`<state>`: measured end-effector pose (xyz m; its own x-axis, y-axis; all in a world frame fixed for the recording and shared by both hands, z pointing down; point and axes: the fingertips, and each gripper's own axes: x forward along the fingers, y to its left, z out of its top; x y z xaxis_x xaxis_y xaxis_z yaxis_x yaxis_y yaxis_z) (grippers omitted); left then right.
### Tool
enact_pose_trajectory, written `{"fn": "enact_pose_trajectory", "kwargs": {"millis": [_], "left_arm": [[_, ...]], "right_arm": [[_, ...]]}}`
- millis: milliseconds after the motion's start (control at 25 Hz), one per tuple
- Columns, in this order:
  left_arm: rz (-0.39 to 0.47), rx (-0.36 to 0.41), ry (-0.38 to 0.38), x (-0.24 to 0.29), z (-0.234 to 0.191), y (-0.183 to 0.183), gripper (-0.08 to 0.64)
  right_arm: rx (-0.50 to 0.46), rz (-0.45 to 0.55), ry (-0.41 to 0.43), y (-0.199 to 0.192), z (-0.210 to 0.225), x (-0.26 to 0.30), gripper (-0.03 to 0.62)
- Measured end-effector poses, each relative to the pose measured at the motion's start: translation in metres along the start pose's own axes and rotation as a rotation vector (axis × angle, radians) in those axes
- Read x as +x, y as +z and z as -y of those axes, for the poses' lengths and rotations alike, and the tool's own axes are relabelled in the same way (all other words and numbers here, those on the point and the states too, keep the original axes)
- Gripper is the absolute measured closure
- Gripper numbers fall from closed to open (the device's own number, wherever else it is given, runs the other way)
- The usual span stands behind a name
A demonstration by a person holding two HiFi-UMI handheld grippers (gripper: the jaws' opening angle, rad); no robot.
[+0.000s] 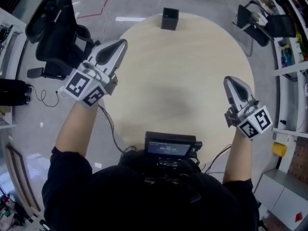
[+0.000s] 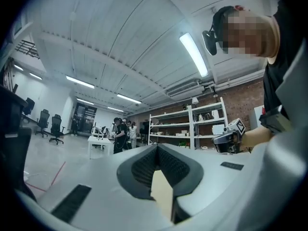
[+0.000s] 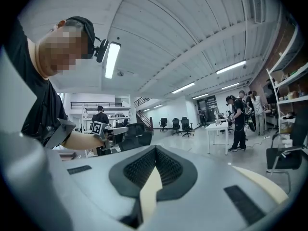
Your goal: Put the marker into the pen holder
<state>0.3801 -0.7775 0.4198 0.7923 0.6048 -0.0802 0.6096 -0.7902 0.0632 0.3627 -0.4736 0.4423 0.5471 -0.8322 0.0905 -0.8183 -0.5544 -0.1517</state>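
Gripping, left hand-held gripper (image 1: 123, 43): jaws are pressing together, empty.
Right hand-held gripper (image 1: 230, 80): same.
Pen holder (image 1: 169, 19): is standing at the surface (image 1: 192, 76) far edge, well apart from both.

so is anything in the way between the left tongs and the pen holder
Nothing visible does. Only bare table lies between the left tongs, shut and empty, and the pen holder at the far edge. No marker shows in any view.

Round beige table (image 1: 183, 76); black office chair (image 1: 57, 35) at left; white shelves (image 1: 289, 70) at right.
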Motion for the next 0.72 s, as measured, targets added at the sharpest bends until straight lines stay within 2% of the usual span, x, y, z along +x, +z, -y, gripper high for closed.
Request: {"fn": "enact_pose_trajectory", "kwargs": {"millis": [160, 440, 600, 720], "left_arm": [[-0.012, -0.039, -0.048, -0.044, 0.03, 0.005, 0.563], [0.025, -0.12, -0.116, -0.102, 0.071, 0.033, 0.563], [0.018, -0.145, -0.115, -0.133, 0.096, 0.043, 0.563], [0.034, -0.136, -0.083, -0.146, 0.124, 0.056, 0.563]], "right_arm": [[-0.02, 0.014, -0.048, 0.011, -0.037, -0.026, 0.589], [-0.001, 0.045, -0.138, 0.027, -0.089, -0.074, 0.588], [-0.009, 0.058, -0.15, 0.046, -0.109, -0.103, 0.588], [-0.025, 0.078, -0.145, 0.061, -0.11, -0.135, 0.588]]}}
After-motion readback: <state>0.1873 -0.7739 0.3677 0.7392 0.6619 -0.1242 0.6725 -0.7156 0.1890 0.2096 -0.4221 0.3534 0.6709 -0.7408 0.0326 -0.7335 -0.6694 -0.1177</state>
